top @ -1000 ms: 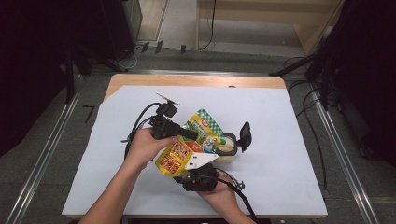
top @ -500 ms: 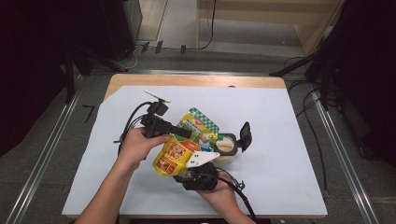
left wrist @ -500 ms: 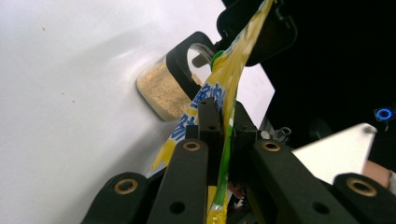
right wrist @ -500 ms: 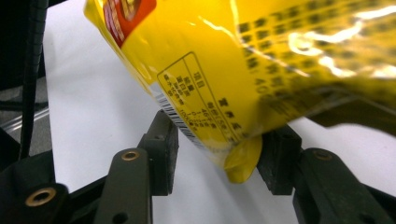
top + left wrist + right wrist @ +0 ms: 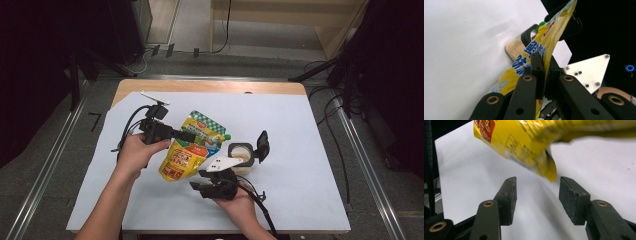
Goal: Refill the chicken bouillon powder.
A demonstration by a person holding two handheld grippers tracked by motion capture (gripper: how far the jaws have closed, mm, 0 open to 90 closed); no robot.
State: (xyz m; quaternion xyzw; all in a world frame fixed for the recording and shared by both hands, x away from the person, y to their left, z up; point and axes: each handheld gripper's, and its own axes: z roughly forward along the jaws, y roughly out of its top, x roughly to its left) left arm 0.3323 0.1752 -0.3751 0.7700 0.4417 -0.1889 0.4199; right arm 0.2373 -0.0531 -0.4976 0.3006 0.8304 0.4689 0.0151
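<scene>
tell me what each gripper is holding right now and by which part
The left gripper is shut on the yellow pouch, pinching its flat side edge. The right gripper holds nothing; its jaws have just been opening, with the pouch's corner above the gap.

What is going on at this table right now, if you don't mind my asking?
A person works with a gripper in each hand. The left gripper is shut on a yellow food pouch and holds it above the white sheet. The right gripper has just been opening; nothing is between its jaws, and the pouch's corner hangs just beyond them. A small open container stands beside the pouch.
</scene>
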